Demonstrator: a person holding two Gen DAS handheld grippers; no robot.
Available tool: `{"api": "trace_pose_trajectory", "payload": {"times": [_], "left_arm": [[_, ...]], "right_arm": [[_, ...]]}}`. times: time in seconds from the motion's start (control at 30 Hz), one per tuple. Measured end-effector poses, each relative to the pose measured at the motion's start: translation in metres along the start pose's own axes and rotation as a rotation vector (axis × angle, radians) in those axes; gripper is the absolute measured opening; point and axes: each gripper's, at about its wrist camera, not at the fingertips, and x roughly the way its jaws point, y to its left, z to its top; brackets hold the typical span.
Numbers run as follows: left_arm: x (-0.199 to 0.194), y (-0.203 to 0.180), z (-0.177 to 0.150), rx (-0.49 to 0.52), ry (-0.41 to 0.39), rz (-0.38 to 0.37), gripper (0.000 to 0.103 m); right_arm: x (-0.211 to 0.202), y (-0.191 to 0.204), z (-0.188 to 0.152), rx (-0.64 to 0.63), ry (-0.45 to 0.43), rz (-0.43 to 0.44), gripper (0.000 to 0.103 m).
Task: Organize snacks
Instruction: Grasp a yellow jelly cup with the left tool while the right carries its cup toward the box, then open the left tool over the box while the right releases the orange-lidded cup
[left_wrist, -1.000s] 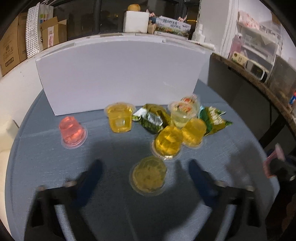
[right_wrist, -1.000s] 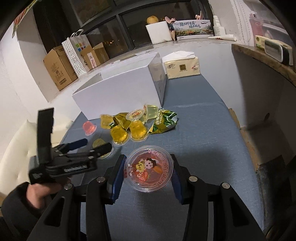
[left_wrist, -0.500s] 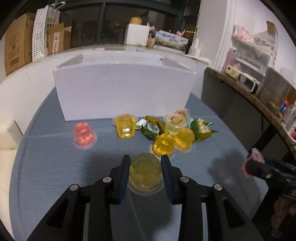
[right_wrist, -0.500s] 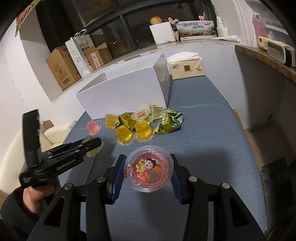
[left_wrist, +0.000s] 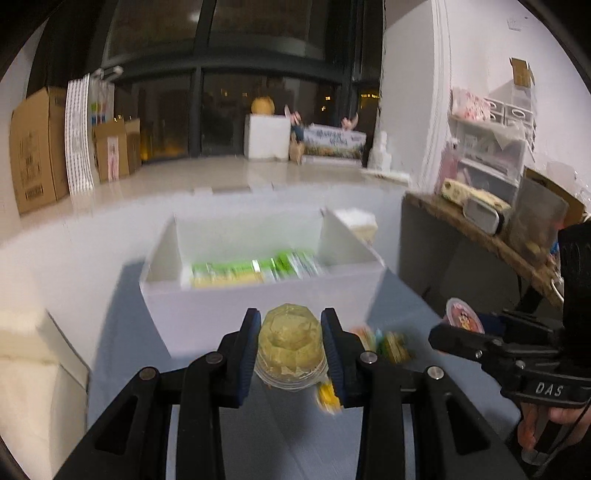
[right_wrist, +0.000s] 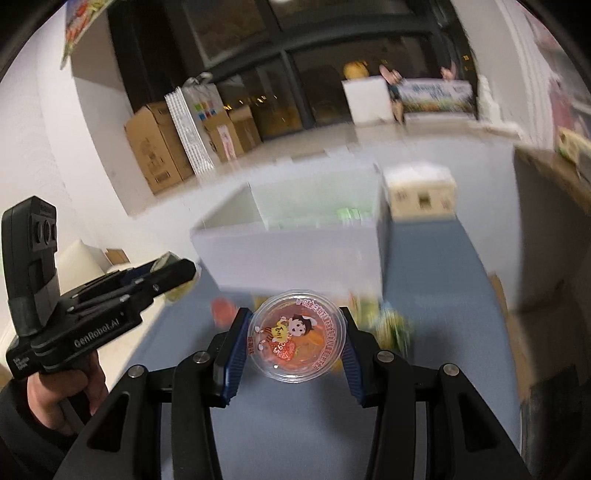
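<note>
Left wrist view
Grip: the left gripper (left_wrist: 291, 345) is clenched on a yellow jelly cup (left_wrist: 291, 349); both blue pads press its sides, and the cup sits upside down, its wide rim lowest.
Position: the cup is held off the blue tablecloth (left_wrist: 136, 332), in front of the near wall of the white box (left_wrist: 207, 306).
Box contents: the open-topped box holds green-and-yellow snack packets (left_wrist: 255, 271) lying along its floor; the blur hides their print.
Beside the box: a cream tissue box (left_wrist: 356, 221) shows past its right rear corner.
On the cloth: blurred snacks (left_wrist: 388, 343) in orange, green and yellow lie just right of the gripper's right finger.
Other tool: the right gripper (left_wrist: 465, 334) enters from the right, a person's hand (left_wrist: 554, 428) on its handle, with a red-lidded cup (left_wrist: 463, 315) at its tip.

Right wrist view
Grip: the right gripper (right_wrist: 295, 341) grasps a clear jelly cup with a cartoon lid (right_wrist: 296, 341), one pad on each side of the rim, lid facing the camera.
Position: this cup hangs above the tablecloth, just short of the white box.
Box contents: only a strip of green packets is visible inside, against the right wall.
Beside the box: the tissue box stands touching or nearly touching the right wall; the blur leaves that open.
Below the cup: a pink jelly cup (right_wrist: 223, 310) and a green packet (right_wrist: 391, 326) lie smeared on the cloth.
Other tool: the left gripper is at the left in a hand, a pale yellowish cup between its fingers.
</note>
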Motion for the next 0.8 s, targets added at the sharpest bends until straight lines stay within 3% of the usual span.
{"api": "trace_pose_trajectory", "payload": {"times": [0.23,0.4,0.43,0.47,0.5,0.53,0.67,0.8], "left_arm": [[0.054,0.042,0.065,-0.013,0.001,0.029,0.038],[0.093,0.063,0.073,-0.038,0.042,0.071,0.039],[0.102,0.067,0.073,-0.040,0.066,0.086,0.050],[0.110,0.069,0.074,-0.043,0.087,0.086,0.062],[0.117,0.072,0.074,-0.048,0.106,0.075,0.086],[0.119,0.076,0.074,-0.059,0.100,0.076,0.102],[0.117,0.081,0.071,-0.076,0.106,0.099,0.103],[0.105,0.073,0.065,-0.040,0.100,0.105,0.103]], "right_arm": [[0.059,-0.013,0.085,0.018,-0.009,-0.003,0.050],[0.103,-0.029,0.108,0.031,0.055,-0.014,0.051],[0.109,-0.031,0.109,0.031,0.068,-0.016,0.055],[0.113,-0.033,0.110,0.029,0.078,-0.030,0.074],[0.117,-0.035,0.110,0.029,0.086,-0.058,0.084],[0.117,-0.037,0.108,0.036,0.071,-0.069,0.093],[0.111,-0.040,0.103,0.023,0.075,-0.060,0.096],[0.089,-0.038,0.100,0.018,0.016,-0.059,0.103]]}}
